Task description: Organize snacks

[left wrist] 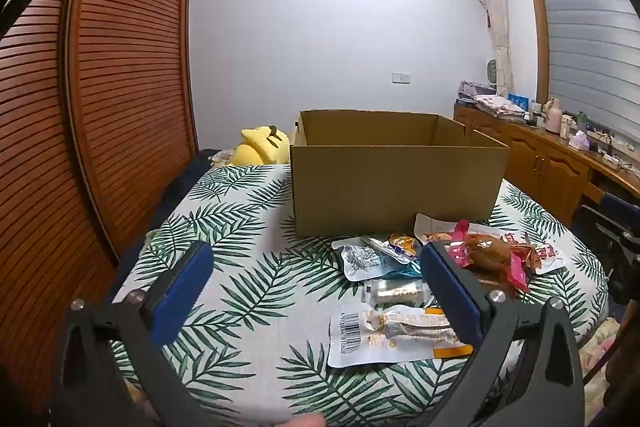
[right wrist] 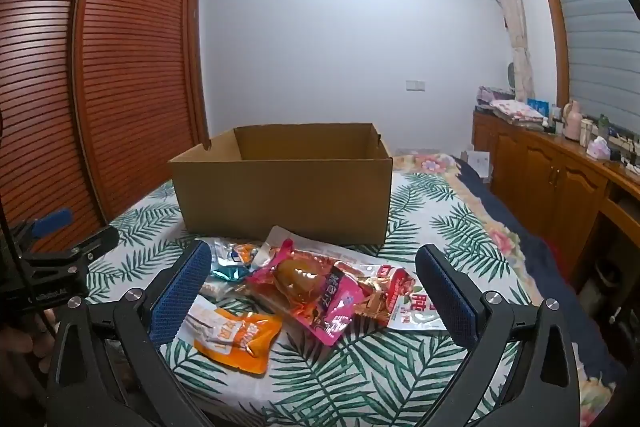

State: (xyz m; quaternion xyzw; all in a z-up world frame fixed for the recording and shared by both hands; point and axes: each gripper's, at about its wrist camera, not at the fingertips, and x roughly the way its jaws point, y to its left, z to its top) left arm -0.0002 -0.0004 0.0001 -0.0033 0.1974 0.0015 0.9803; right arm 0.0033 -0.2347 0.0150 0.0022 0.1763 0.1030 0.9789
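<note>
Left tongs point(left wrist: 316, 291) wide, empty; right tongs point(right wrist: 314, 291) wide, empty, low over snack packets point(right wrist: 304, 287). Packets heaped on leaf-print bed point(right wrist: 400, 367), at 6 o'clock of open cardboard box point(right wrist: 284, 191). Yellow plush toy point(left wrist: 264, 145) at box's 9 o'clock.

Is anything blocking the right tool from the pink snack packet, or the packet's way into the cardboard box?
Nothing visible does. The right tool is open, with the pink snack packet lying on top of the pile. The cardboard box stands open-topped just behind.

Snack packets point(right wrist: 304, 287) on bed point(right wrist: 420, 367) before cardboard box point(right wrist: 284, 195)
</note>
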